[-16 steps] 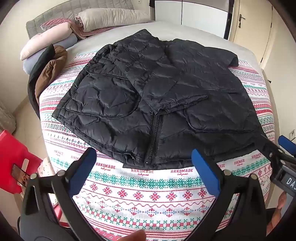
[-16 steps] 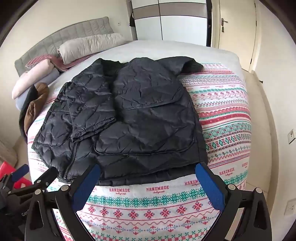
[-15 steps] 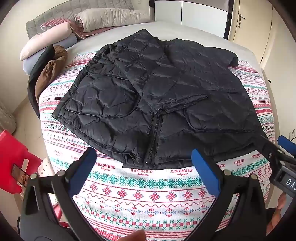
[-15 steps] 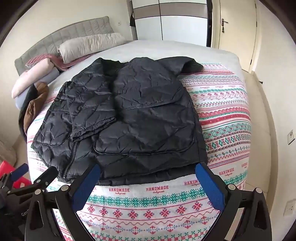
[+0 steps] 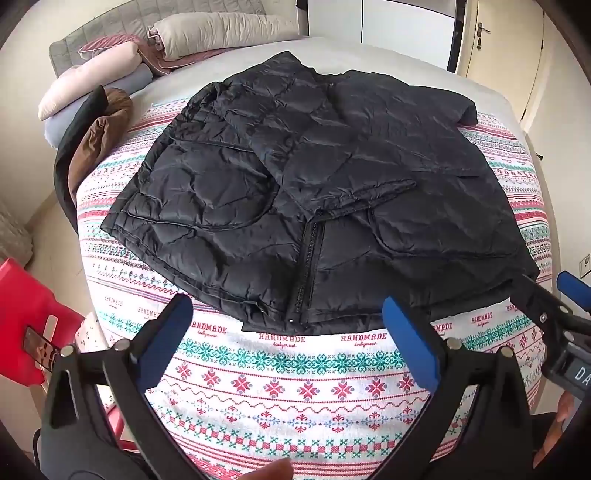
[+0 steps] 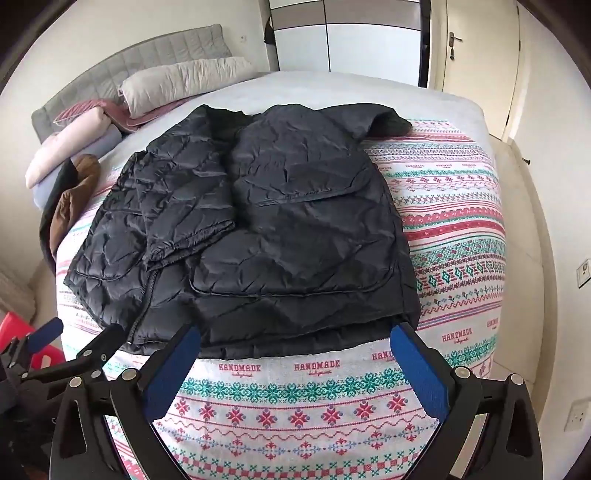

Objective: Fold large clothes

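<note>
A black quilted jacket (image 5: 306,192) lies front up on a bed with a patterned blanket (image 5: 288,373). One sleeve is folded across its chest and the zip runs down to the near hem. It also shows in the right wrist view (image 6: 266,229). My left gripper (image 5: 291,343) is open and empty, held just short of the hem near the zip. My right gripper (image 6: 295,362) is open and empty, held just short of the hem's right part. Each gripper shows at the edge of the other's view.
Pillows (image 5: 221,33) and rolled bedding lie at the headboard. Brown and black clothes (image 5: 96,140) hang over the bed's left edge. A red stool (image 5: 26,317) stands on the floor at left. Wardrobe doors and a room door stand behind the bed.
</note>
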`<state>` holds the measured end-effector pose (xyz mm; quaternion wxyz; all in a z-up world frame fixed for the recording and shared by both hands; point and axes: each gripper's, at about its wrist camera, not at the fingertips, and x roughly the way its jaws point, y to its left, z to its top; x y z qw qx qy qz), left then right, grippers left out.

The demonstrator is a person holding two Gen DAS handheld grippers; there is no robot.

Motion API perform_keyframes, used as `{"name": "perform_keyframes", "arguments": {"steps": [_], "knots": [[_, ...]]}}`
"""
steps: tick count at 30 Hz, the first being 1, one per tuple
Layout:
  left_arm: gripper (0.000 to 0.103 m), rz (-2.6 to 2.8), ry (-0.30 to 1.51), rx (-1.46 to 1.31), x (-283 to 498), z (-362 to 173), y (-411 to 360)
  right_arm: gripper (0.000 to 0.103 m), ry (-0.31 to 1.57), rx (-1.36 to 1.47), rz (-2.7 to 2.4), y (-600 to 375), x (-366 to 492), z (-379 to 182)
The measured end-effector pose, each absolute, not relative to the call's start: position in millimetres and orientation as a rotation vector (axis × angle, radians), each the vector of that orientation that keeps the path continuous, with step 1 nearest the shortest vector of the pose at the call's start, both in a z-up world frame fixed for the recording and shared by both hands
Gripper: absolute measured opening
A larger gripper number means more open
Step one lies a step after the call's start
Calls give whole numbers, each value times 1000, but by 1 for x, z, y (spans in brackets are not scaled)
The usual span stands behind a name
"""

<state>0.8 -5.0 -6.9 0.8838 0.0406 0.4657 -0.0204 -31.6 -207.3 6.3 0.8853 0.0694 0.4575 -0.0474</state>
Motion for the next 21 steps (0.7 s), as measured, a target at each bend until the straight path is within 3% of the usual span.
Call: {"name": "perform_keyframes", "arguments": {"steps": [21], "knots": [[102,-57,977,59,0,-7,7,103,959,133,-111,-195,-30,-3]]}}
